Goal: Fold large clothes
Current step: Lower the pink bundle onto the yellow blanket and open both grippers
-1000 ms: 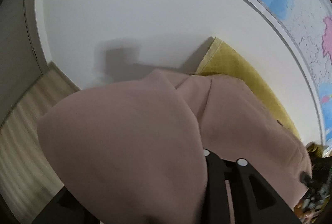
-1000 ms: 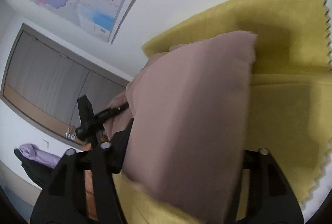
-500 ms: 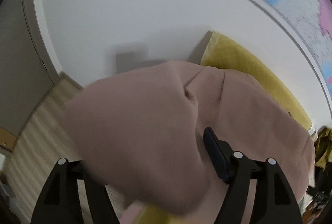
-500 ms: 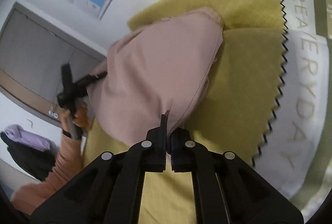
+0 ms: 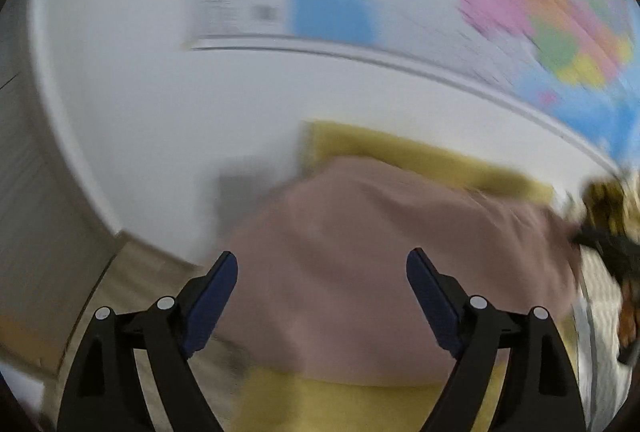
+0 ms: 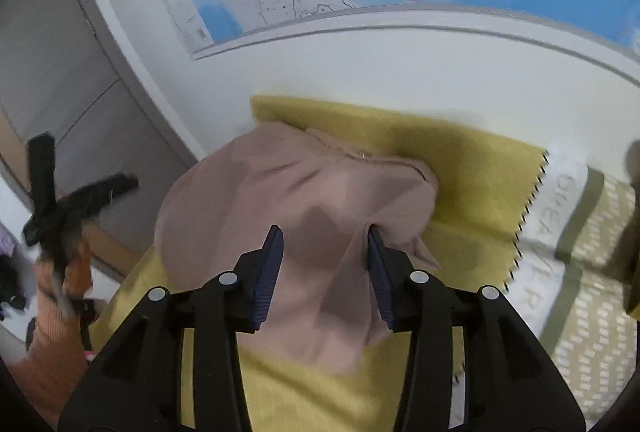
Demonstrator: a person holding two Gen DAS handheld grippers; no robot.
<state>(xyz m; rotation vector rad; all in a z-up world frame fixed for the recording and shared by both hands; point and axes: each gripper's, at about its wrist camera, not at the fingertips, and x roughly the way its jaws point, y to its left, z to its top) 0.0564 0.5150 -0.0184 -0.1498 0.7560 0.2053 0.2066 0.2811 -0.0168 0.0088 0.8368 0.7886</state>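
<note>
Pink garment [image 6: 296, 200] lies bunched on yellow cloth [image 6: 472, 168]. Left gripper [image 5: 322, 272]: jaws just opened wide, released, nothing pinched. Right gripper [image 6: 325, 256]: jaws just reopening, half apart; a fabric fold brushes one pad, not clamped.

Bed had a patterned cover [image 6: 592, 332], beige with small white dashes, olive stripes and a white band with lettering. A mustard-yellow cloth [image 6: 472, 168] with a zigzag black-tipped edge lay directly on it, spread up to the white wall. Pink garment [image 6: 280, 192] lay in a rumpled heap on the yellow cloth [image 5: 420, 156], toward its left end. In the blurred left wrist view the garment [image 5: 380, 232] covered most of the cloth.
</note>
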